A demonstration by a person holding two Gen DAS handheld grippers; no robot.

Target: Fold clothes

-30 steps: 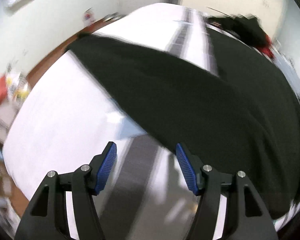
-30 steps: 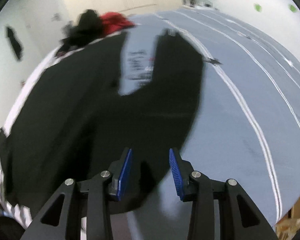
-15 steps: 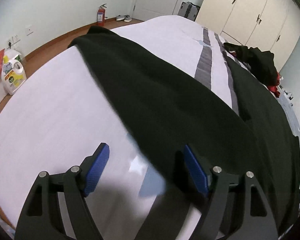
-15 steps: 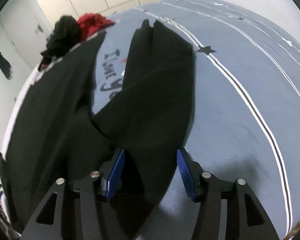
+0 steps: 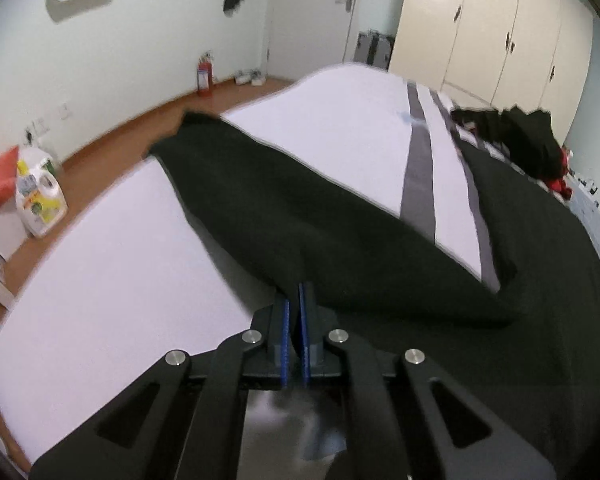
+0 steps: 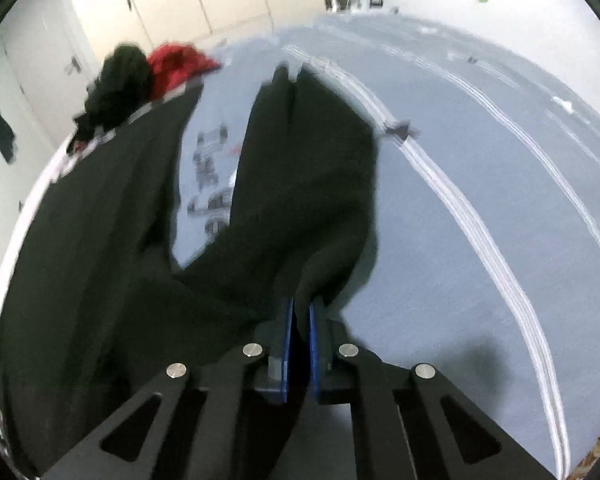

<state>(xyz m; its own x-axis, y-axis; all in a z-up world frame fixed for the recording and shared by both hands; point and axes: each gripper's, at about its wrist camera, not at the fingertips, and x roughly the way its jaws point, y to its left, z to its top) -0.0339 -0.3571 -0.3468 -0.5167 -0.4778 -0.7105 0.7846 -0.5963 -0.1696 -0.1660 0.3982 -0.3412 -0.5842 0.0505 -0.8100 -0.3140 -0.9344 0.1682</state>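
Note:
A large black garment (image 5: 300, 208) lies spread across the bed, one long arm of it running toward the far left edge. My left gripper (image 5: 294, 296) is shut on the near edge of that arm, blue pads pinched on the cloth. In the right wrist view another arm of the black garment (image 6: 300, 184) stretches away over the blue-grey cover. My right gripper (image 6: 300, 312) is shut on its near end, and the fabric bunches up where the pads meet. The rest of the garment fills the left of that view.
The bed (image 5: 120, 272) is white on the left with grey stripes and blue-grey (image 6: 480, 240) on the right. A pile of black and red clothes (image 5: 528, 140) sits at its far end. A detergent bottle (image 5: 40, 196) and a fire extinguisher (image 5: 205, 76) stand on the floor; wardrobes (image 5: 492, 28) line the wall.
Both grippers stood open over the garment's edges and have now closed on the cloth. Each has moved forward onto its arm of the garment.

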